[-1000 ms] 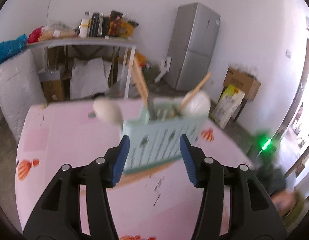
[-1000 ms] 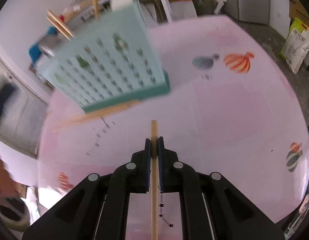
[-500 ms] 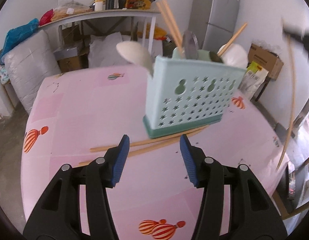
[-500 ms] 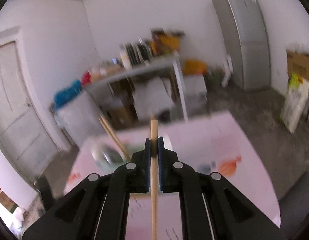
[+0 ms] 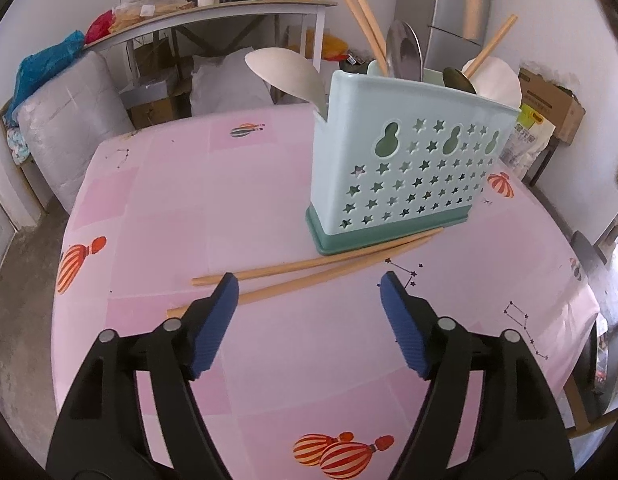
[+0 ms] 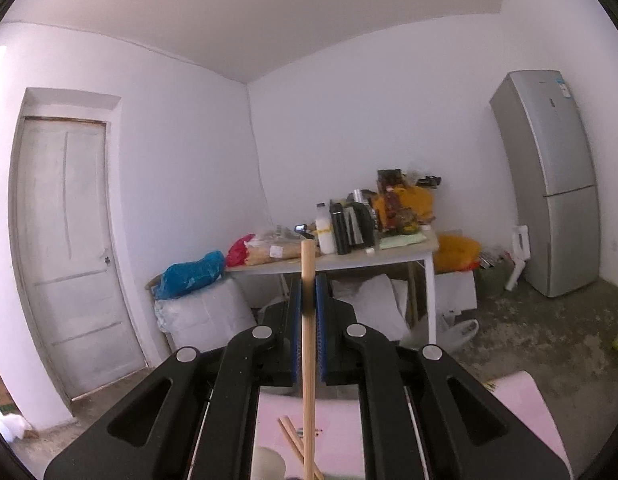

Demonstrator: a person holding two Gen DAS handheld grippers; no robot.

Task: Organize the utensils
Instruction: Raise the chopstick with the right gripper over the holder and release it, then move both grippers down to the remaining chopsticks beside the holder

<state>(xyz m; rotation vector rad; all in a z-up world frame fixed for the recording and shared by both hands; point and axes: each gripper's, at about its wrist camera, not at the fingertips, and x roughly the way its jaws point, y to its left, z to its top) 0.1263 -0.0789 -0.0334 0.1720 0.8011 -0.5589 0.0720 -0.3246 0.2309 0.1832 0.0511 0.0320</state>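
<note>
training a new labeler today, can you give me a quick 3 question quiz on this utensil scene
1. True or false: the right gripper is shut on a chopstick.
2. How many chopsticks lie loose on the pink tablecloth in front of the utensil holder? A) none B) two C) four
3. Fill in: the left gripper holds ____ between its blue pads.

Key: 1 true; 2 B, the two loose chopsticks; 3 nothing, its jaws are opening above those chopsticks.
</note>
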